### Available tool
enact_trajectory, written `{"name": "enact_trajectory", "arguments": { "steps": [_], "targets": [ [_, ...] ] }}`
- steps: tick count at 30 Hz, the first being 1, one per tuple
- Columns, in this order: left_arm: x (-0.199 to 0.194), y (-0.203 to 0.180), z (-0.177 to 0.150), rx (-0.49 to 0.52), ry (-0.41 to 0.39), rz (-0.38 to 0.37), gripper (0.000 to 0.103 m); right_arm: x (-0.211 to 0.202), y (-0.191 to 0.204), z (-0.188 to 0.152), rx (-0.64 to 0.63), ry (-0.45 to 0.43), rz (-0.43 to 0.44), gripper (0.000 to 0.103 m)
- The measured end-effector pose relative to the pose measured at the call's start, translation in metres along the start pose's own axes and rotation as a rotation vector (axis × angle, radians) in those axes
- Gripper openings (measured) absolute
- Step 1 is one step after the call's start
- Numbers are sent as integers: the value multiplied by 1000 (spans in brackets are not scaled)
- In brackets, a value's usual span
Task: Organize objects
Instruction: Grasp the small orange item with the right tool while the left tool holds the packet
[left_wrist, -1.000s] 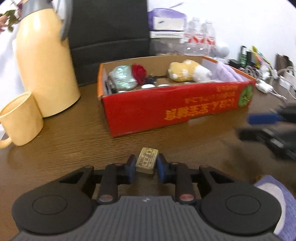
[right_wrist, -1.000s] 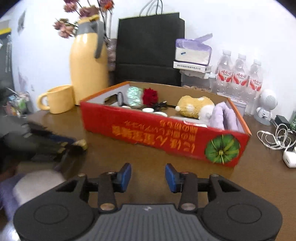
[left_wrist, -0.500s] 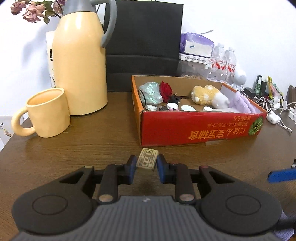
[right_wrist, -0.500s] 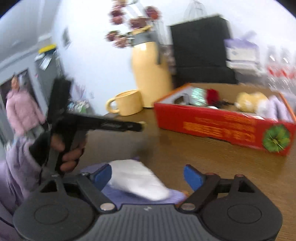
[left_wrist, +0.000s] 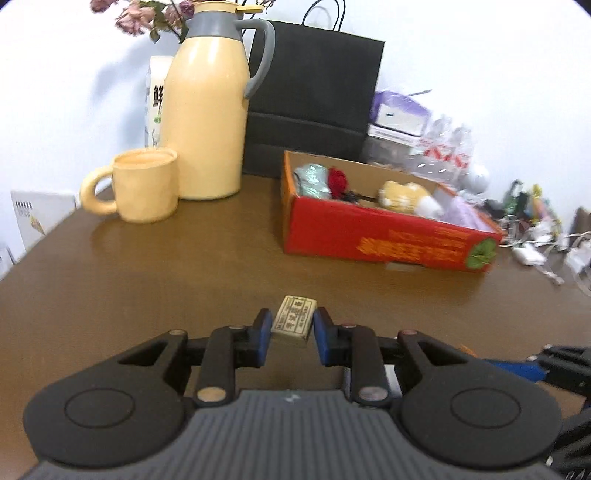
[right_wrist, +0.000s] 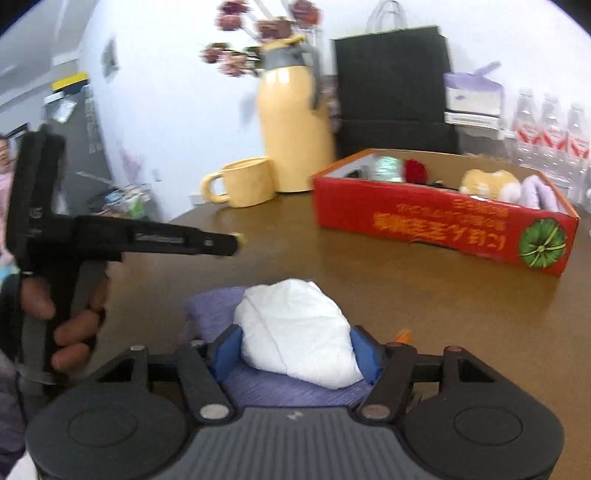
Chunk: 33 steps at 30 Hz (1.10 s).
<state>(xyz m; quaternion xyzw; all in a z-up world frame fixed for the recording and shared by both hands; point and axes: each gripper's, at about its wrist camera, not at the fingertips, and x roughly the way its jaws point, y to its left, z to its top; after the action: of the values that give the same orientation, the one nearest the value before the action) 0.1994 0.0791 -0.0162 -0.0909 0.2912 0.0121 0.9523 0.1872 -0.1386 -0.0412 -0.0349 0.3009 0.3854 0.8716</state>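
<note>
My left gripper (left_wrist: 291, 334) is shut on a small beige printed block (left_wrist: 294, 320) and holds it above the brown table (left_wrist: 147, 266). It also shows from the side in the right wrist view (right_wrist: 236, 242). My right gripper (right_wrist: 293, 354) has its jaws wide around a white and purple soft bundle (right_wrist: 295, 328) lying on the table; I cannot tell whether the pads touch it. The red cardboard box (left_wrist: 384, 236) stands ahead to the right, holding a yellow plush (left_wrist: 402, 194), a red flower and other small items. It also shows in the right wrist view (right_wrist: 439, 225).
A yellow mug (left_wrist: 142, 188) and a tall yellow thermos (left_wrist: 210, 110) stand at the back left, with a black paper bag (left_wrist: 314, 99) behind. Water bottles (right_wrist: 550, 125) and tangled cables (left_wrist: 535, 247) lie at the far right.
My left gripper has pulled back and left from the box, still holding the block. My right gripper has swung left and down, and its jaws now straddle the white bundle.
</note>
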Motion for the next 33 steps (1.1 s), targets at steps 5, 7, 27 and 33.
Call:
{"name": "enact_trajectory", "arguments": {
  "steps": [5, 7, 27, 33],
  "targets": [
    [-17, -10, -24, -16, 50, -31, 26, -31, 19, -19, 29, -73, -50, 71],
    [-20, -14, -27, -3, 57, -33, 26, -44, 4, -15, 99, -136, -65, 73],
    [-58, -27, -27, 21, -3, -25, 25, -6, -28, -1, 118, -44, -412, 12],
    [-57, -39, 14, 89, -47, -182, 24, -66, -30, 19, 128, -154, -387, 12]
  ]
}}
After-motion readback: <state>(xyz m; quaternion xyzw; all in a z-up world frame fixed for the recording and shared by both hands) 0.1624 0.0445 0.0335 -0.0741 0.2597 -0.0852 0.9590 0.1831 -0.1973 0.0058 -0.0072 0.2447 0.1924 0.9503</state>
